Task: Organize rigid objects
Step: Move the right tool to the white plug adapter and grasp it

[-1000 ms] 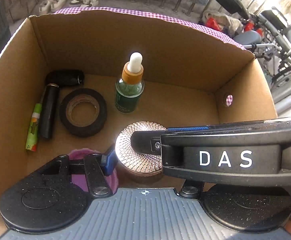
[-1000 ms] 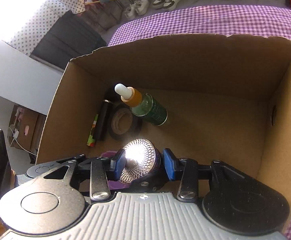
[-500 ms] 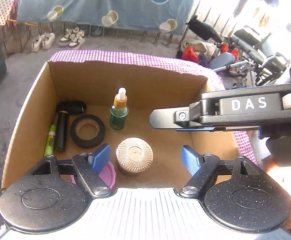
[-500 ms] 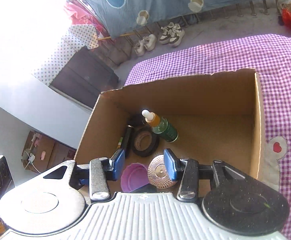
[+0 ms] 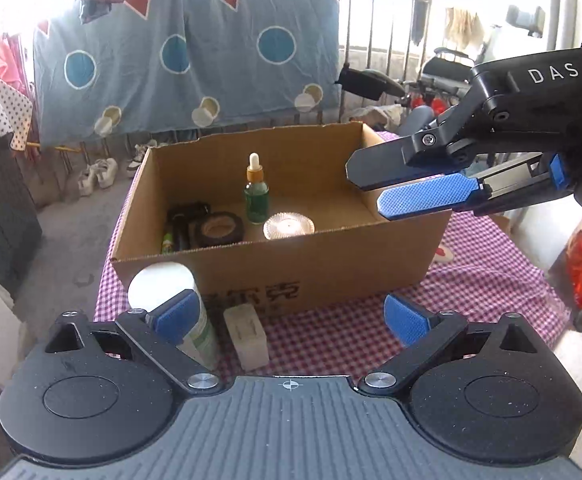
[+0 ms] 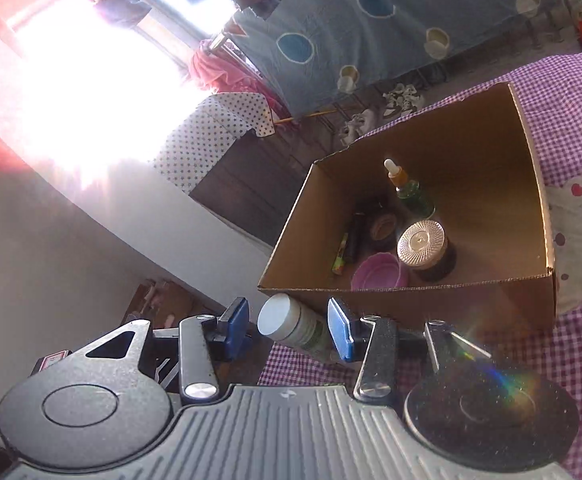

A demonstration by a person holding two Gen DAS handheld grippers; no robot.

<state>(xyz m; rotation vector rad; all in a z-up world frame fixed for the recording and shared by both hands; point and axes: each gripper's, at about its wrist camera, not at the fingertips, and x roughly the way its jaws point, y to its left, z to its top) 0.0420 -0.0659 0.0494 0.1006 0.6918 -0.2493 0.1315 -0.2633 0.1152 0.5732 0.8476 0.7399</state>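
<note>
An open cardboard box (image 5: 331,264) (image 6: 491,296) stands on the purple checked cloth. Inside are a green dropper bottle (image 5: 256,196) (image 6: 413,194), a rose-gold lidded jar (image 5: 288,225) (image 6: 425,244), a black tape roll (image 5: 218,229), a dark tube and a pink lid (image 6: 379,276). A white-capped bottle (image 5: 171,304) (image 6: 291,322) and a small white block (image 5: 247,334) stand in front of the box. My left gripper (image 5: 287,316) is open and empty, in front of the box. My right gripper (image 6: 289,328) is open and empty, its fingers either side of the white-capped bottle's top; it also shows in the left wrist view (image 5: 407,188).
The cloth-covered table (image 5: 491,288) drops off to the left of the box. Behind are a blue curtain with circles (image 5: 187,52), shoes on the floor, a dark cabinet (image 6: 251,188) and bicycles at the right.
The right gripper let go of the rose-gold jar in the box. Both grippers drew back up and out of the box, to its near side.
</note>
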